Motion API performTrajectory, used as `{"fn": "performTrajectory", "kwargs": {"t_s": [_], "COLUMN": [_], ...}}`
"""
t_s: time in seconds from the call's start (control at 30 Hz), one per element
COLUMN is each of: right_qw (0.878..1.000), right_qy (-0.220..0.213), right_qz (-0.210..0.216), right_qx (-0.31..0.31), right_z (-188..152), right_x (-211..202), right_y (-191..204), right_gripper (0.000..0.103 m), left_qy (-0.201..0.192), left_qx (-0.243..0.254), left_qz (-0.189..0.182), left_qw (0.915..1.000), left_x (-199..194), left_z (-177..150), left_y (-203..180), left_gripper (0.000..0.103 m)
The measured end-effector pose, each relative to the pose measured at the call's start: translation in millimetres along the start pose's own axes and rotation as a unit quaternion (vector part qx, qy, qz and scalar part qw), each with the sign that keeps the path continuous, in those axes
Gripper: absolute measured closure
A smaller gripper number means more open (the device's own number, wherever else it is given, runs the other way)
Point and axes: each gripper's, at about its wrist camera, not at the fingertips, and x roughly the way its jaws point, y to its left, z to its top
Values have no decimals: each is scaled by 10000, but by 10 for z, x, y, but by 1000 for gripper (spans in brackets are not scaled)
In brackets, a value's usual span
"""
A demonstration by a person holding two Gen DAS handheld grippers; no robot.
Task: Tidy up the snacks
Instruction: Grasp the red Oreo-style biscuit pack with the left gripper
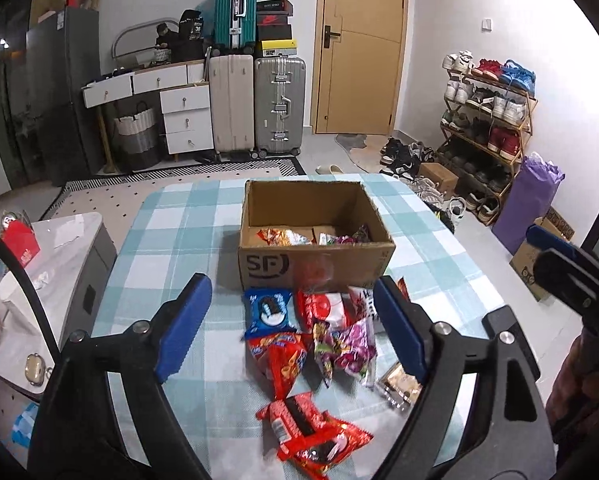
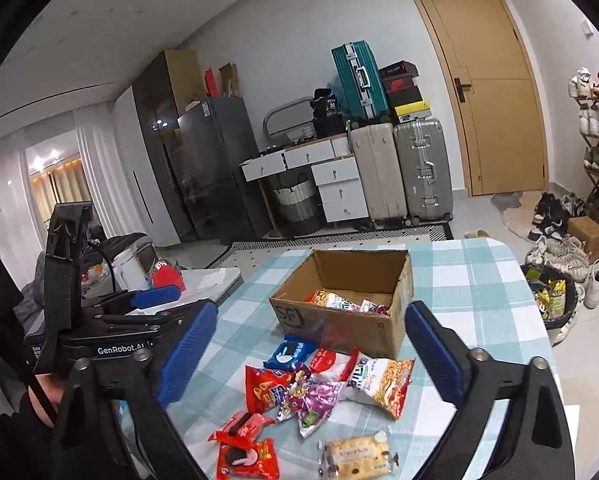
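Both claws (image 1: 291, 328) (image 2: 311, 356) gape empty; the box (image 1: 283, 264) wall hides most packets inside.

It was a lived-in home, a room near the entrance. A wooden door (image 1: 359, 46) stood beside a shoe rack (image 1: 487, 128) full of sneakers. Suitcases (image 1: 255, 104) were stacked against the wall next to a white drawer cabinet (image 1: 185, 116) and a dark fridge (image 2: 215, 168). A checked cloth covered the table (image 1: 179, 216).

Left gripper (image 1: 291, 328): black frame, ribbed blue pads, silver screws. Right gripper (image 2: 311, 356): same build. Beside cardboard box (image 2: 339, 320), left unit's body bears white "GenRobot.AI" lettering.
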Motion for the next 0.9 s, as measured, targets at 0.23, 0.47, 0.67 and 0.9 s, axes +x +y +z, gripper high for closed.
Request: {"fn": "performTrajectory", "kwargs": {"t_s": [0.23,0.47,0.67,0.9], "right_qw": [9998,9987,9964,9928], "right_qy": [193,474,821,1139], "right_qz": [-44,24,163,180], "right_qx": [99,174,162,332], "right_z": [-239,-509,-773,-1046], "right_x": [-37,78,281,471], "right_y": [-71,-94,-57,-176], "right_gripper": [3,3,3,3], "left_qy": [65,586,1203,2021], "left_qx": [66,-92,-276,-423], "left_qz": [73,87,-213,-545], "left_qw": [9999,9982,9921,9769], "left_x": [-4,281,653,1148], "left_z": [-357,-722,-982,-1272], "left_y": [58,237,320,293], "left_gripper": [19,18,18,18]}}
